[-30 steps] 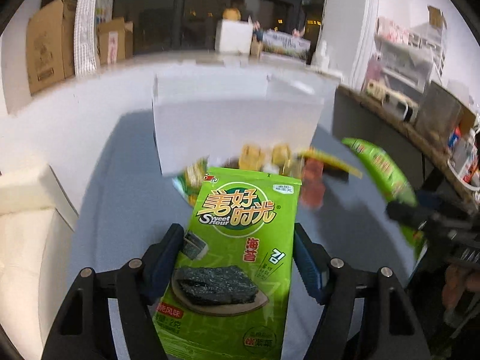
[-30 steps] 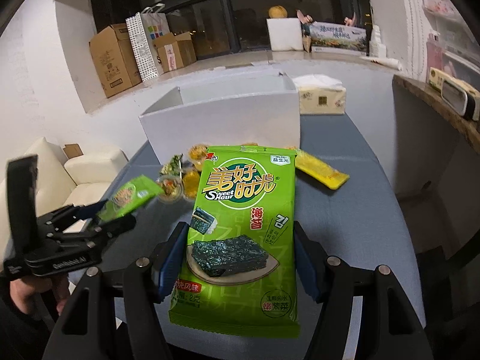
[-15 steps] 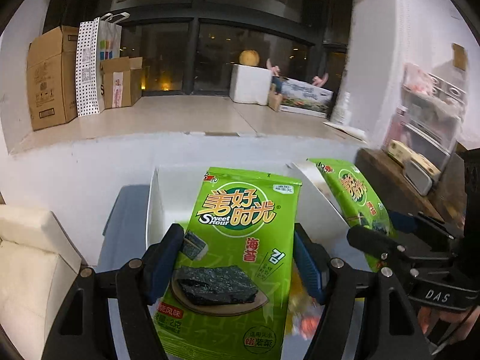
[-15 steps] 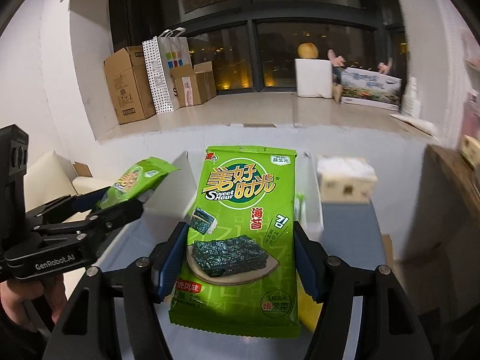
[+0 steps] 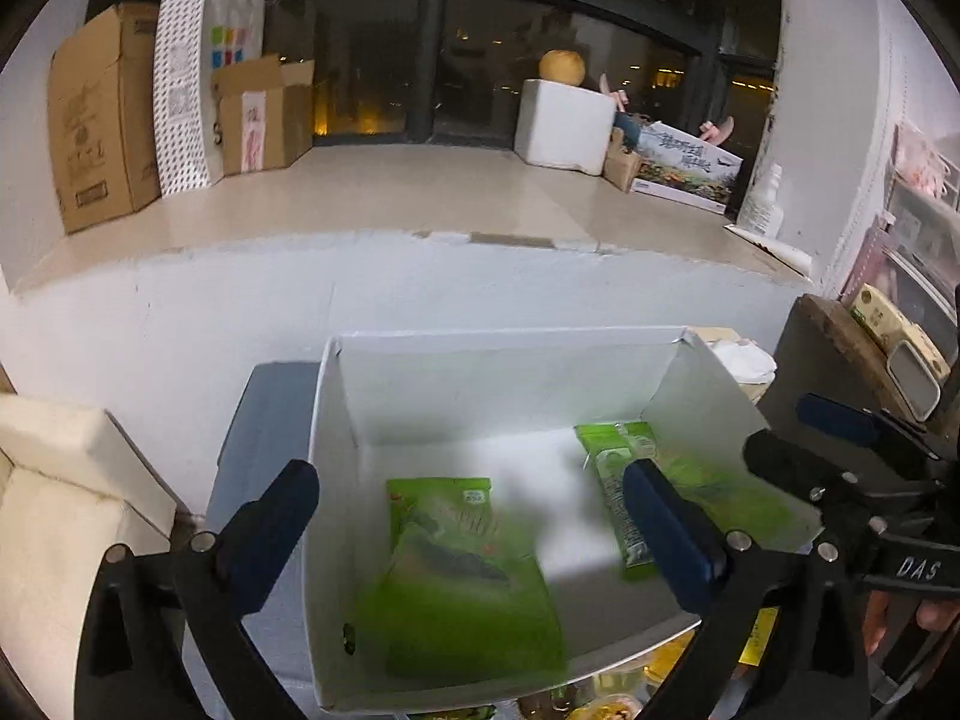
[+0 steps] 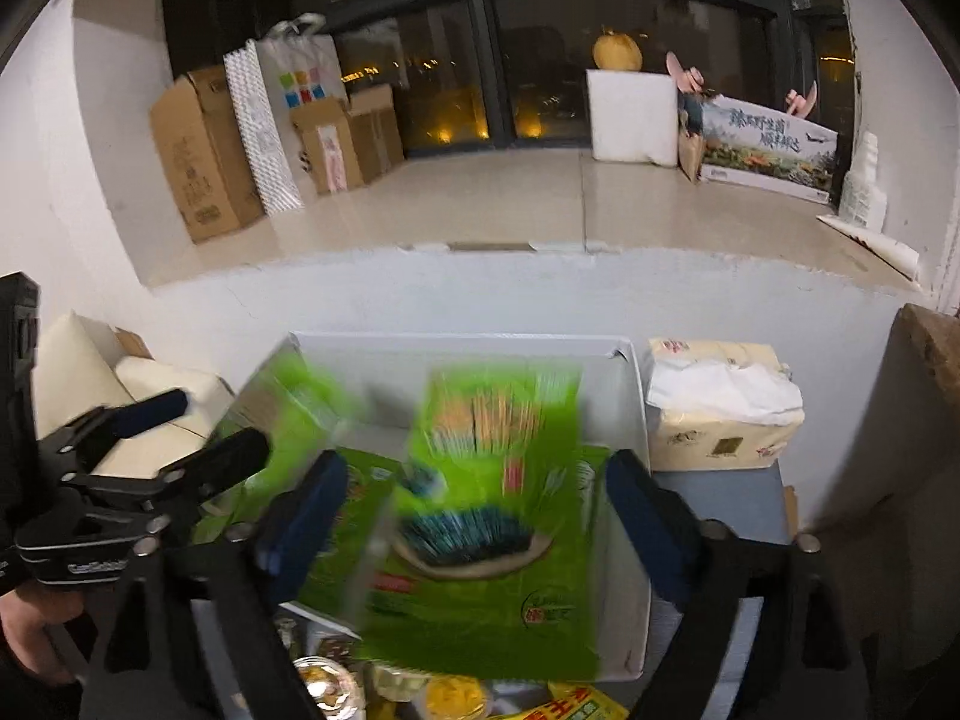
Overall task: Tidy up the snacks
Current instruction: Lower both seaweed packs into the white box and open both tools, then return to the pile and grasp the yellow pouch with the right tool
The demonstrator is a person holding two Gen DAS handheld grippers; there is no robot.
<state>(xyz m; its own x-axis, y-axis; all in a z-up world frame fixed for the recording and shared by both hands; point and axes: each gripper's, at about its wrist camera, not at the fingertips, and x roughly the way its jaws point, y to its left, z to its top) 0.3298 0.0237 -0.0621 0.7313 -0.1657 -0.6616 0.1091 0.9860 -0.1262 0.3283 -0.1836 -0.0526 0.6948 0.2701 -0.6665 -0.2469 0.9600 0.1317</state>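
Box (image 5: 336,480) first, white, open-topped, straight ahead of both grippers and filling the space beyond their jaws. Left gripper (image 5: 474,531) hangs over it with jaws wide apart and nothing between them; below that gap a green seaweed pack (image 5: 468,576) is in the box, blurred, so falling or just landed, I cannot tell which. Right gripper (image 6: 474,510) is above the box's near wall, jaws spread just as wide, and a second pack (image 6: 492,498) smears through the gap between them, touching neither pad as far as the blur lets me judge. So both packs read as released and going in.

In the left view that second pack (image 5: 630,498) shows past the right-hand pad, lying toward the box's right wall. Nothing else is visible on the box floor.

Progress, by my reckoning: two seaweed packs are in or nearly in, and more is left. Below the jaws, on the near side of the box, small cups (image 6: 456,696) of yellowish snacks and a yellow packet (image 6: 576,705) sit outside it on the table. Tissue pack (image 6: 720,414) stands to the right of the box, beyond the right jaw, and looks like no part of the job.
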